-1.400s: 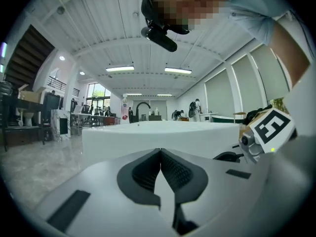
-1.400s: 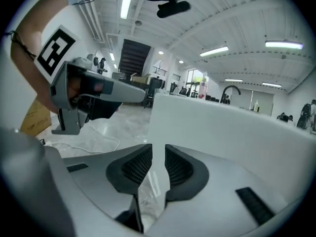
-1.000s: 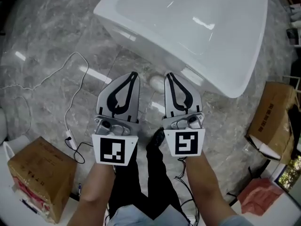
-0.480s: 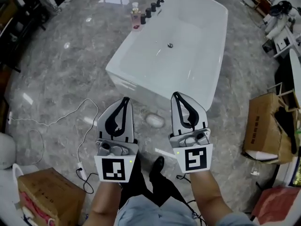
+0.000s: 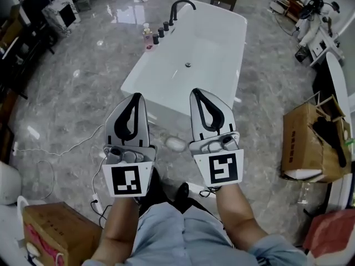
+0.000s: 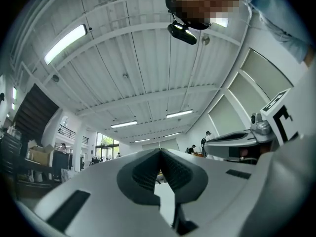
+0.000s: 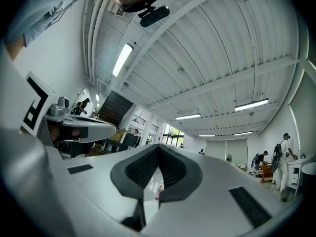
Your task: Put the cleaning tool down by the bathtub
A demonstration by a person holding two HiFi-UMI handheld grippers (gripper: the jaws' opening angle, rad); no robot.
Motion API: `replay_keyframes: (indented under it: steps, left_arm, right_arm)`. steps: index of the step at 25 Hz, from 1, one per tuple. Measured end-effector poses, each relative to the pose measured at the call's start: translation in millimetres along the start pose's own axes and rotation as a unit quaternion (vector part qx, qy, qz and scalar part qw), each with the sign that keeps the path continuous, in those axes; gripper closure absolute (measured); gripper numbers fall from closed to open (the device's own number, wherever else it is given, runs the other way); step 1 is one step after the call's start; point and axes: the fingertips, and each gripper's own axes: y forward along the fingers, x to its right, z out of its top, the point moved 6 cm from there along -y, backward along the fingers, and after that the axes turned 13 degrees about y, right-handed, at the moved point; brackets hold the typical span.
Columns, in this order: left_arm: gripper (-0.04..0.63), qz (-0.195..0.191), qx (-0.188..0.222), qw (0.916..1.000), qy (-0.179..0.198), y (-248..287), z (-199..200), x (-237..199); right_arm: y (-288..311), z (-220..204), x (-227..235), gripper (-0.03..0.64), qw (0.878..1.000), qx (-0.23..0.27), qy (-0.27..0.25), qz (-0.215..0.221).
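Rising off the floor, left gripper (image 5: 135, 97) and right gripper (image 5: 198, 92) carry jaws pressed together (nothing between). Cleaning tool (image 5: 176, 143) lies beside bathtub (image 5: 211, 37); task looks done.

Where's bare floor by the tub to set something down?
Widest bare floor: left of the bathtub, between it and the cable. Also open on the right, between the bathtub and the cardboard box. Crowded at the near end, where a white object lies, and by the bottle at the faucet.
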Motion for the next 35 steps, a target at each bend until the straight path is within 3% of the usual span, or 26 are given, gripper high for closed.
replay_keyframes:
  steps: [15, 35]
  left_arm:
    - [0.580, 0.007, 0.034, 0.9991, 0.025, -28, 65, 14]
    - [0.580, 0.006, 0.038, 0.9987, 0.034, -30, 79, 29]
  right_arm:
    - [-40, 53, -11, 0.604, 0.999, 0.039, -0.003, -0.012]
    - [-55, 64, -4, 0.604, 0.998, 0.053, -0.005, -0.014]
